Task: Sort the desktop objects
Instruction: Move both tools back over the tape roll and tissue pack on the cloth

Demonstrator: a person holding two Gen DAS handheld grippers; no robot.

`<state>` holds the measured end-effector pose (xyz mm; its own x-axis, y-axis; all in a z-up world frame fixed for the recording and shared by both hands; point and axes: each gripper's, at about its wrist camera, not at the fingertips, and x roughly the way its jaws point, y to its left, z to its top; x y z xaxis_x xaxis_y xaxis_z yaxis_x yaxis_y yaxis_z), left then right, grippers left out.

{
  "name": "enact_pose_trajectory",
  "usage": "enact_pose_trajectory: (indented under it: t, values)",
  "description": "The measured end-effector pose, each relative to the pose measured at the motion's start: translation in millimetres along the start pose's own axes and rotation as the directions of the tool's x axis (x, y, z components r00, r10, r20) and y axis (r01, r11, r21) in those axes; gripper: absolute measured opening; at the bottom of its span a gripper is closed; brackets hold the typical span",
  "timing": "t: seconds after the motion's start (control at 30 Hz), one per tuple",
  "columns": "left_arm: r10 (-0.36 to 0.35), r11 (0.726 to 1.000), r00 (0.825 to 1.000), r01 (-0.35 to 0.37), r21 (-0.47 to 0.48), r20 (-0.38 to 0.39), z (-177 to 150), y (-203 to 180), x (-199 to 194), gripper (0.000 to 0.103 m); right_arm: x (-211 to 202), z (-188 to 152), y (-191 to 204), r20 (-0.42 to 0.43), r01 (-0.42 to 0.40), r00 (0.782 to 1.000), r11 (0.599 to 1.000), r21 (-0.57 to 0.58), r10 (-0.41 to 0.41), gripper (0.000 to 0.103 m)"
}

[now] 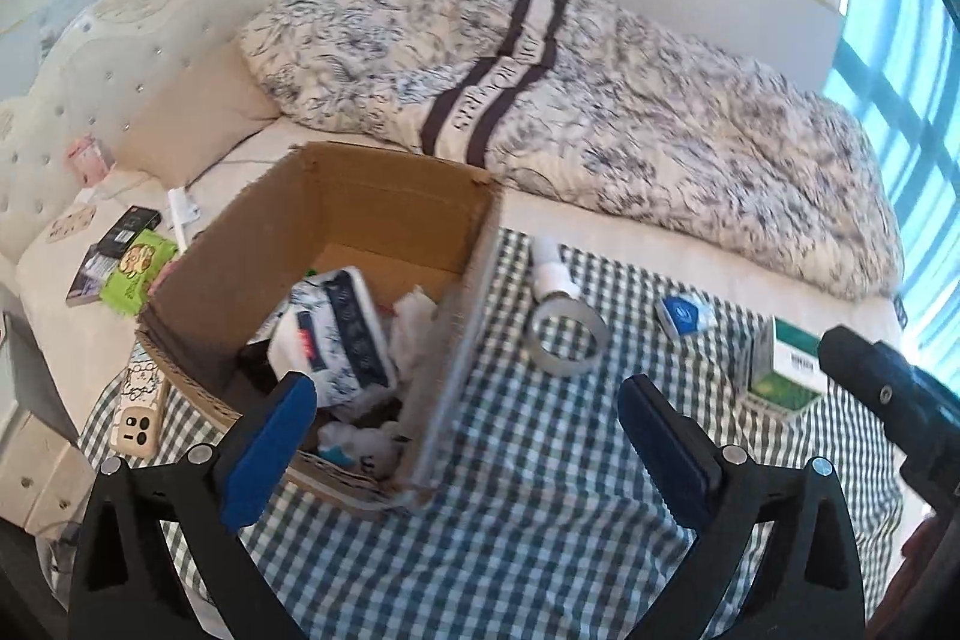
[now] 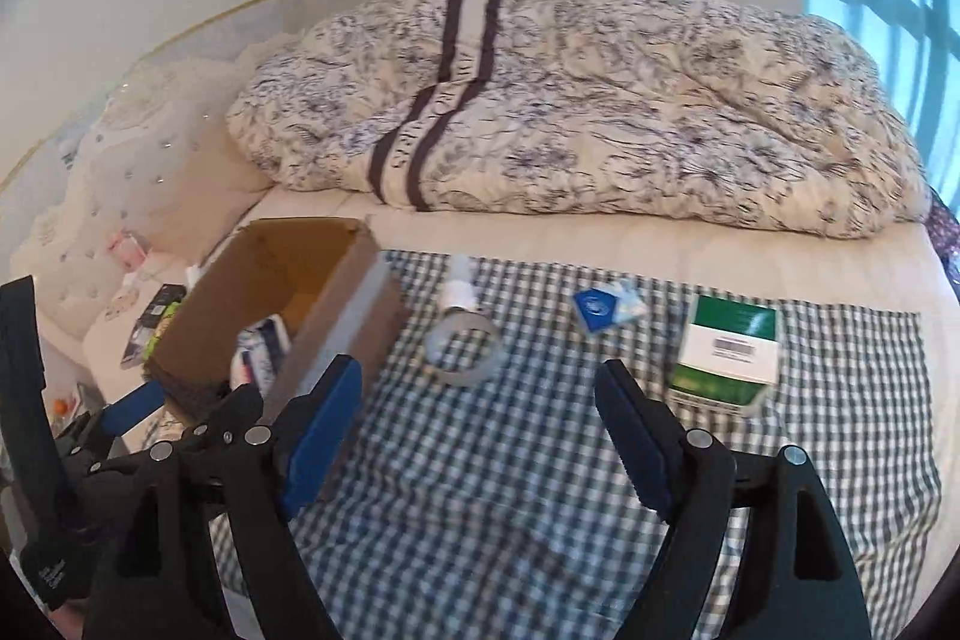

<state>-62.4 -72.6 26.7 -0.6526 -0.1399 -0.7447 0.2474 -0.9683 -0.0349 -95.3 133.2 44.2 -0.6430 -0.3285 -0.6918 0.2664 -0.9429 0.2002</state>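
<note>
Lower frame, both wrist views: left gripper [image 1: 468, 430] and right gripper [image 2: 477, 427] each with jaws spread wide, nothing between them, hanging over the checked cloth [image 2: 510, 520]. Just beyond, centre-left, the cardboard box [image 1: 474, 316] stands open and already holds a patterned pouch and crumpled white bits. Remaining items lie on the cloth, mid-frame: tape roll [image 2: 463, 347] with a white bottle [image 2: 461, 287] touching its far edge, a small blue-and-white packet [image 2: 603, 307] to the right, and a green-and-white carton [image 2: 729, 355] further right, nearest the right gripper. Upper frame: rumpled quilt [image 2: 600, 112] on the bed. Risks, as I judge them: the cloth sits on soft bedding, so a downward press could sink and tip the carton; pinching the tape roll may nudge the round bottle into rolling; the two grippers sit close and could knock together reaching for the box.
</note>
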Motion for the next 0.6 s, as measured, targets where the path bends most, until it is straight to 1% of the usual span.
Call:
enact_pose_trajectory:
  t: [0.2,0.3,0.47,0.6]
  values:
    - [-0.011,0.999,1.0,0.012,0.053,-0.023,-12,-26,9,0.103,3,-7,-34,-0.015,0.034,0.999,0.998,0.051,-0.033,0.081]
    - [-0.024,0.998,0.999,0.026,0.06,-0.033,-16,-36,17,0.103,8,-11,-48,-0.029,0.045,0.999,0.997,0.069,-0.043,0.081]
    - [-0.065,0.996,0.997,0.068,0.056,-0.042,-21,-52,35,0.103,18,-16,-65,-0.03,0.055,0.998,0.995,0.08,-0.053,0.081]
    - [-0.113,0.991,0.993,0.116,0.071,-0.044,-23,-70,56,0.103,30,-17,-74,-0.033,0.037,0.999,0.996,0.085,-0.034,0.081]
